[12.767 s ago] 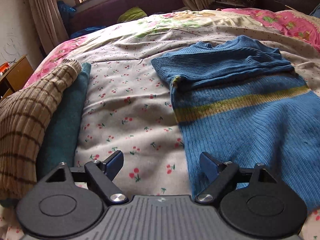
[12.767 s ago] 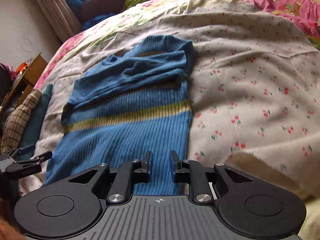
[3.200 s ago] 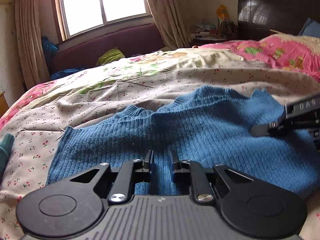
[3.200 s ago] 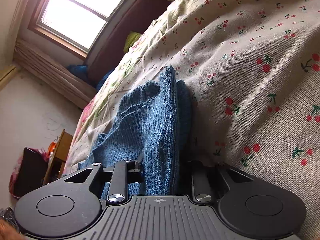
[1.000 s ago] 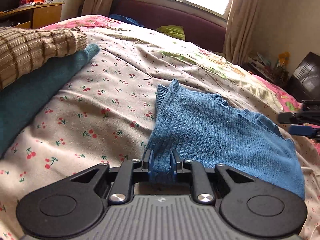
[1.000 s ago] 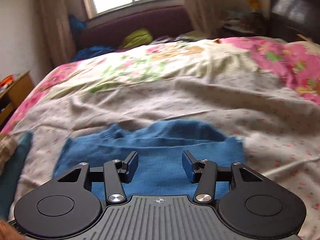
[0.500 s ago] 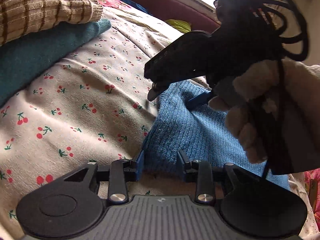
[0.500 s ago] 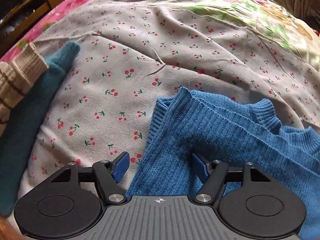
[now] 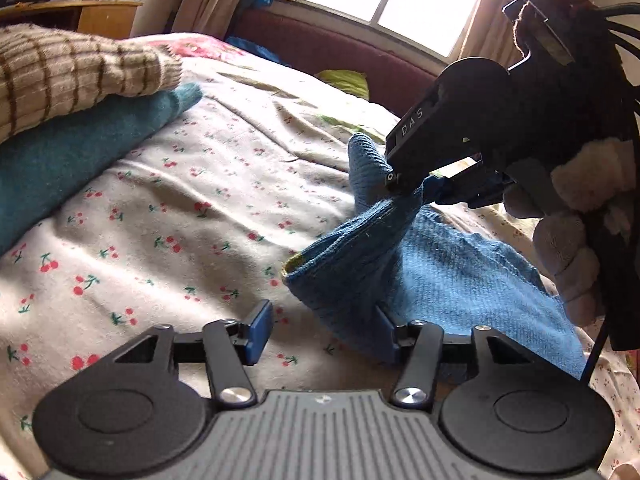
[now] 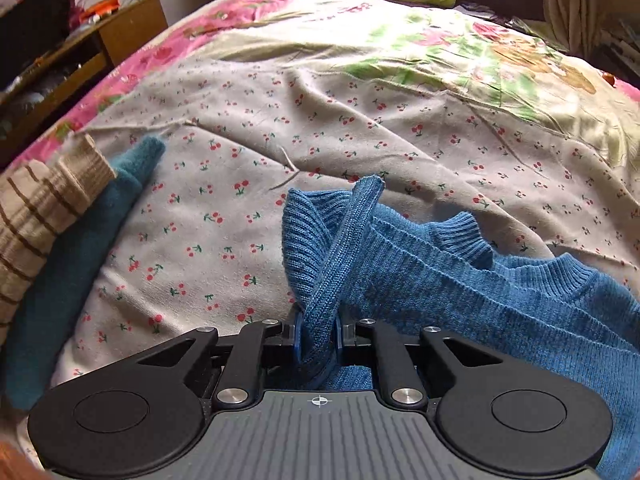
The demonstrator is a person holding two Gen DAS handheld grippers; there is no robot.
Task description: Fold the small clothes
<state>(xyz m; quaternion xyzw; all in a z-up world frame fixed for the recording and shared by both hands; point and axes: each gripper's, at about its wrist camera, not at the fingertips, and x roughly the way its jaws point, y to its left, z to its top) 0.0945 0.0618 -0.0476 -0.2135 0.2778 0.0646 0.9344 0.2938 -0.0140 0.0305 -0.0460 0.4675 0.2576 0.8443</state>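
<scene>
A folded blue knit sweater (image 9: 460,264) lies on the cherry-print bedsheet (image 9: 160,220). My left gripper (image 9: 323,330) is low over the sheet and its jaws are opening. The sweater's near corner rests against the right finger only, and nothing is pinched. My right gripper (image 9: 416,192) comes in from the right and its jaws are closing on a bunched edge of the sweater, which it holds a little off the bed. In the right wrist view that ribbed edge of the sweater (image 10: 500,300) stands up between the pads of the right gripper (image 10: 318,338).
A beige striped knit (image 9: 60,72) lies on a teal garment (image 9: 80,148) in a folded stack at the left. A gloved hand (image 9: 568,240) holds the right gripper. A wooden desk (image 10: 120,28) stands beyond the bed's left edge, and a window bench is at the far end.
The left gripper let go of the sweater's corner and opened. The right gripper swung over to the sweater's left end, closed on its edge and raised it.
</scene>
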